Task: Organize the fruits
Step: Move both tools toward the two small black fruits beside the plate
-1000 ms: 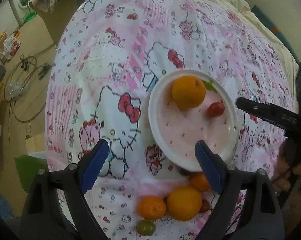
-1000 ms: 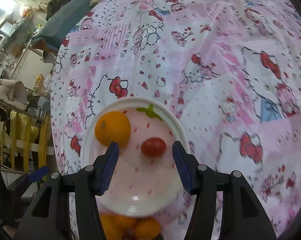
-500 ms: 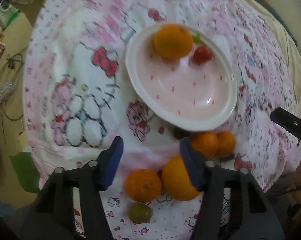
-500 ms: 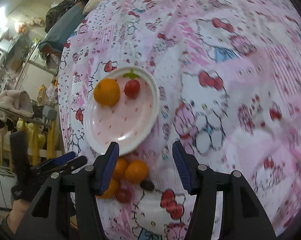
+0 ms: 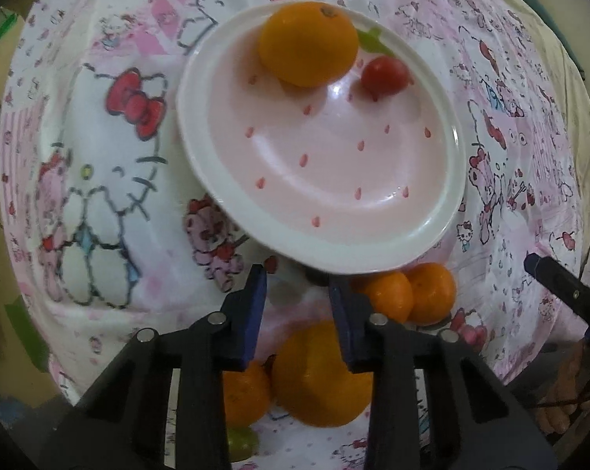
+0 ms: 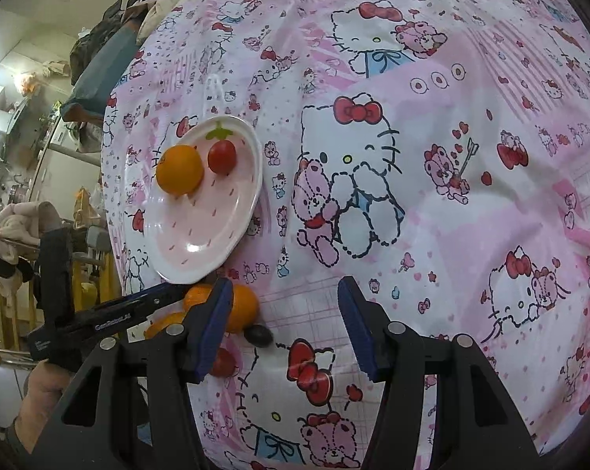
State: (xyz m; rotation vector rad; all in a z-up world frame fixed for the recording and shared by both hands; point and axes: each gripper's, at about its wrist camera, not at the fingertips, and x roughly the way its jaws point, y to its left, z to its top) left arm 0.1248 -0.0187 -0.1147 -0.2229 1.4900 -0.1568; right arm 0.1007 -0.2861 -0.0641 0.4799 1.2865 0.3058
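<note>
Clearly the left tongs (image 5: 299, 313) are hovering half-released over the loose fruit. Their jaws are narrowed but gripping nothing, with bare tablecloth (image 5: 99, 180) showing between them. The large orange (image 5: 322, 384) is lying just under and behind their tips, and the plate (image 5: 334, 262) is sitting directly ahead of them.

To take that orange well, the jaws are likely needing to widen first. They should then drop to either side of its widest part and avoid nudging the small orange (image 5: 244, 391) touching it on the left.

The right tongs (image 6: 286, 325) are hanging released and empty, with the plate lying ahead to their left.

Counting:
- **Plate:** one, holding one orange (image 5: 306, 47) and one red tomato (image 5: 385, 74).
- **Oranges off the plate:** four. These are the large one, the small one, and a touching pair (image 5: 408, 297) just right of the left tongs.
- **Second red tomato** (image 6: 222, 362): one, beside the right tongs' left finger.
- **Dark fruit** (image 6: 259, 335): one.
- **Green fruit** (image 5: 240, 440): one.
</note>
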